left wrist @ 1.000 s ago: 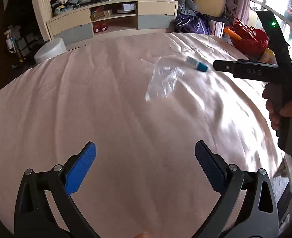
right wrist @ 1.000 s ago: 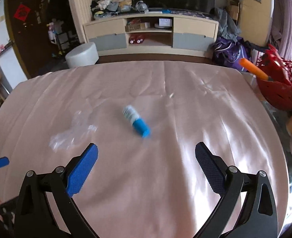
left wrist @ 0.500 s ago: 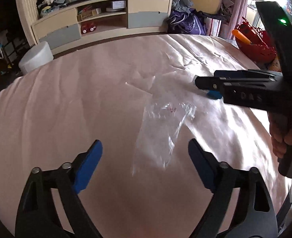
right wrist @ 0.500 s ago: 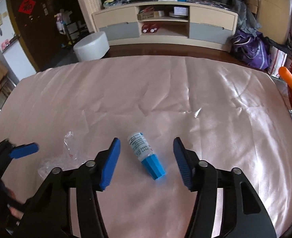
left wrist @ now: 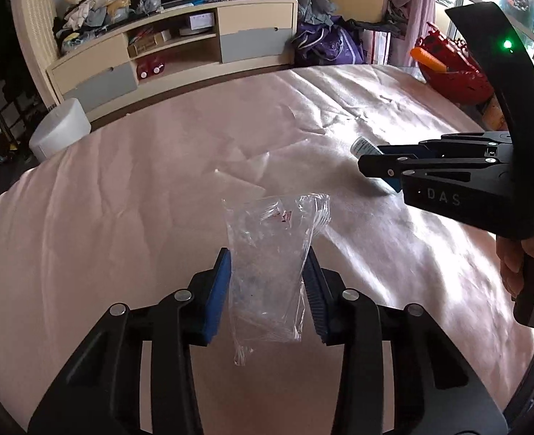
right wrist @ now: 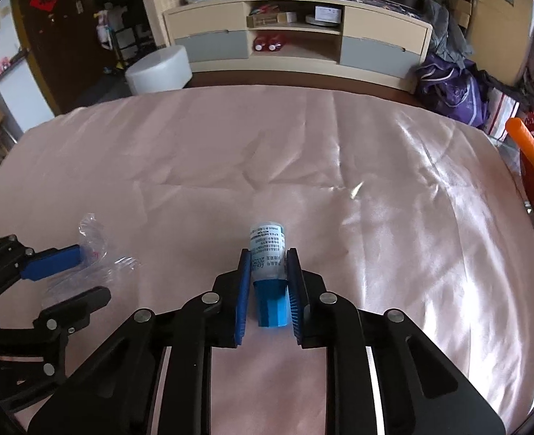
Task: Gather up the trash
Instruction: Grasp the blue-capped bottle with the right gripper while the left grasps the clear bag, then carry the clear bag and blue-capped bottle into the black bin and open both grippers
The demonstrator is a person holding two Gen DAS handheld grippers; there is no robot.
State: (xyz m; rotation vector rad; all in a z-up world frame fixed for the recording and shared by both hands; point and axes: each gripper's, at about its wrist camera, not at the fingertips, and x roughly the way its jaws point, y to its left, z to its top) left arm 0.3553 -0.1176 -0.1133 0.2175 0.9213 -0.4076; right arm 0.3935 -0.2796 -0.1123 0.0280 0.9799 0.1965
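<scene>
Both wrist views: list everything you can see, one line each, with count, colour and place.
plastic bag: one, clear, on the cloth between the left gripper's fingers
small bottle: one, white label, blue cap, between the right gripper's fingers
cloth: one, pink, covering the table
TV cabinet: one, cream and grey, far wall
stool: one, white, on the floor
basket: one, red, right of table
left gripper: black, blue pads, closing
right gripper: black, blue pads, closing

Clear bag (left wrist: 270,275), blue-capped white bottle (right wrist: 268,253), pink cloth (right wrist: 339,166).
</scene>
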